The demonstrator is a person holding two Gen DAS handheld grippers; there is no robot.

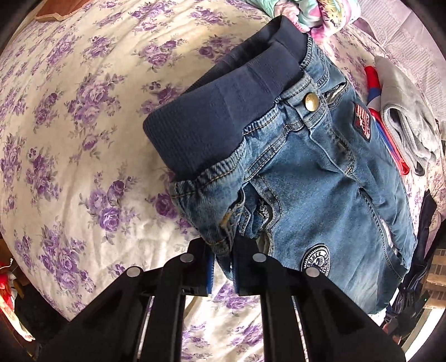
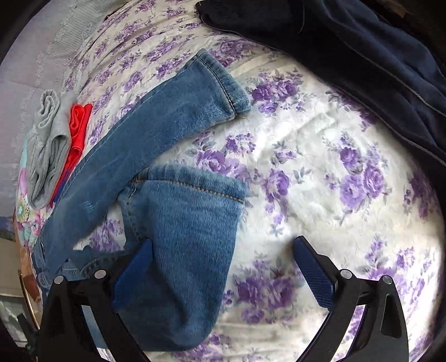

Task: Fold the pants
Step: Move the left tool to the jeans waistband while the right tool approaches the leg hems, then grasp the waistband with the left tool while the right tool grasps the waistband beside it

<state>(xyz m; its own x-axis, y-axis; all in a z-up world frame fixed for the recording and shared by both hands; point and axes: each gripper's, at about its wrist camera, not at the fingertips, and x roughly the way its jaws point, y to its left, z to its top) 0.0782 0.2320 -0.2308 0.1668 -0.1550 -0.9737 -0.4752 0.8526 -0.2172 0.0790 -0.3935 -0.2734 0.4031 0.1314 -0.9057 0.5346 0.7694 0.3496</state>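
Observation:
Small blue denim jeans [image 1: 320,172] with a navy ribbed waistband [image 1: 223,111], a brass button and sewn patches lie on the floral bedspread. My left gripper [image 1: 223,267] is shut on the denim edge at the near hip, just below the waistband. In the right wrist view the two legs show: the far leg [image 2: 156,119] lies stretched out, the near leg [image 2: 189,228] runs under my right gripper [image 2: 223,267]. That gripper is open, its left finger [image 2: 133,270] over the near leg and its right finger over bare bedspread.
The bed has a white cover with purple roses [image 1: 69,139]. Folded grey and red clothes [image 1: 401,122] lie beyond the jeans, also in the right wrist view [image 2: 53,144]. A dark navy garment [image 2: 348,50] lies at the bed's far right. Colourful fabric [image 1: 315,14] lies by the waistband.

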